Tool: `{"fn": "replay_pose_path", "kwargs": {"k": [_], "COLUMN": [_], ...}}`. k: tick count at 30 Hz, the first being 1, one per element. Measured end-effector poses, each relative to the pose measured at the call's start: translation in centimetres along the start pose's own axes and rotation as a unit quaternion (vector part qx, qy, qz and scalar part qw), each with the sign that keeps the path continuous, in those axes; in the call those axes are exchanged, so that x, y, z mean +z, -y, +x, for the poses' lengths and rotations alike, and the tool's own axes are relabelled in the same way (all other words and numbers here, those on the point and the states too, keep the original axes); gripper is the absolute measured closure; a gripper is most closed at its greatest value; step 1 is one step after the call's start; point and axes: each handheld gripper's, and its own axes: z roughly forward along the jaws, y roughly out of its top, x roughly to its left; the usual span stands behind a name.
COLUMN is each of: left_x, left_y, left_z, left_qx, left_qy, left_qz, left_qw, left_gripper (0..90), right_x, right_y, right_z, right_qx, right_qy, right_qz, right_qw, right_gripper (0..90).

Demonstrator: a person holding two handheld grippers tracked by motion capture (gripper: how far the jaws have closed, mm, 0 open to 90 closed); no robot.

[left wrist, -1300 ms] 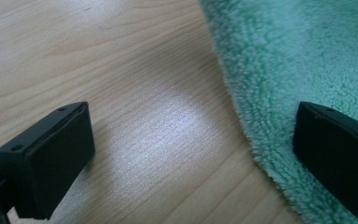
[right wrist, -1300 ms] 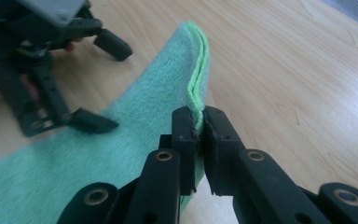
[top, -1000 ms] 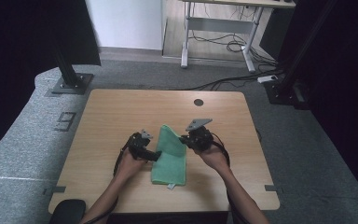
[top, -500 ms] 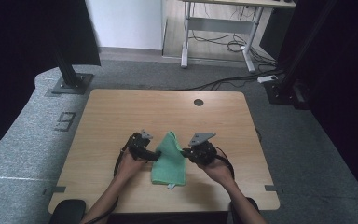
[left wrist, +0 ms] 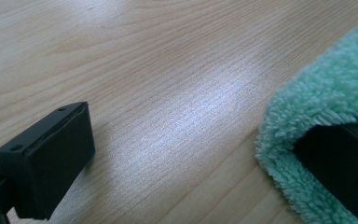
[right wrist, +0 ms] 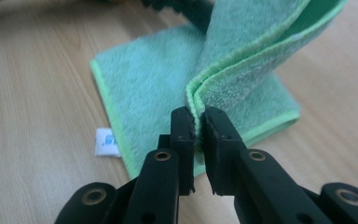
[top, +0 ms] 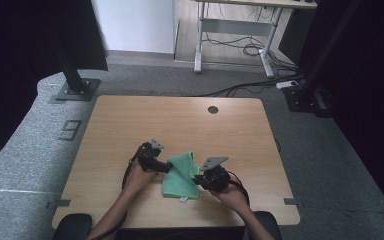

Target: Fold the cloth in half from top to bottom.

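1. The right gripper [right wrist: 196,122] is clenched on a folded edge of the green cloth [right wrist: 168,88]; in the right gripper view its 2 black jaws pinch the doubled hem between them, and the cloth rises from the pinch up and to the right.
2. In the high view the right gripper [top: 206,178] sits at the cloth's right edge, near the front of the table, held in the person's right hand [top: 230,192].
3. The left gripper [left wrist: 200,154] stands open: in the left gripper view 1 jaw is bare over the wood at the left, and the other is at the right, wrapped by a fold of the cloth [left wrist: 317,102].
4. In the high view the left gripper [top: 164,166] is at the cloth's left edge, with the left hand [top: 139,176] behind it.
5. The cloth [top: 180,180] lies between the 2 grippers, on the near half of the table [top: 180,120], part flat and part lifted into a ridge.
6. A small white label [right wrist: 106,142] sticks out from the flat part's left edge in the right gripper view.
7. A round dark hole [top: 212,109] marks the table's far side.
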Motion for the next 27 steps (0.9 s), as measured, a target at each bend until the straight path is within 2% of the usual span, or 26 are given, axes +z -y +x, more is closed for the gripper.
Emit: {"fn": "replay_pose_path", "kwargs": {"k": [9,13,17,21,23,25,27], "left_x": [0.0,-0.2,-1.3,-2.8,-3.5,-3.9,-4.2], "left_y": [0.0,-0.1,-0.4,-1.1,-1.6,-2.1,-2.4], "left_z": [0.1,0.2,0.3,0.5,0.2,-0.1,-0.4], "left_qx": [0.003,0.012,0.032,0.044,0.058,0.072,0.078], "left_qy": [0.003,0.014,0.013,0.015,0.025,0.023,0.032], "left_qz": [0.000,0.005,0.006,-0.006,-0.015,-0.020,-0.019], "left_qw": [1.0000,0.9998,0.9994,0.9989,0.9979,0.9970,0.9963], "left_gripper": [0.0,0.0,0.8,0.9,1.6,3.3,3.7], "right_x": [1.1,1.5,1.6,1.7,1.8,1.8,1.8], "right_y": [1.9,2.3,2.3,2.4,2.4,2.4,2.4], "right_z": [0.8,1.0,1.0,1.0,1.0,1.0,1.0], "right_qx": [0.012,0.006,0.008,0.015,0.016,0.015,0.017], "right_qy": [-0.006,-0.003,-0.001,-0.003,-0.002,-0.002,-0.001], "right_qz": [0.020,0.029,0.032,0.031,0.030,0.029,0.029], "right_qw": [0.9997,0.9996,0.9995,0.9994,0.9994,0.9995,0.9994], "right_gripper": [80.1,79.9,79.3,79.2,79.2,79.2,79.1]}}
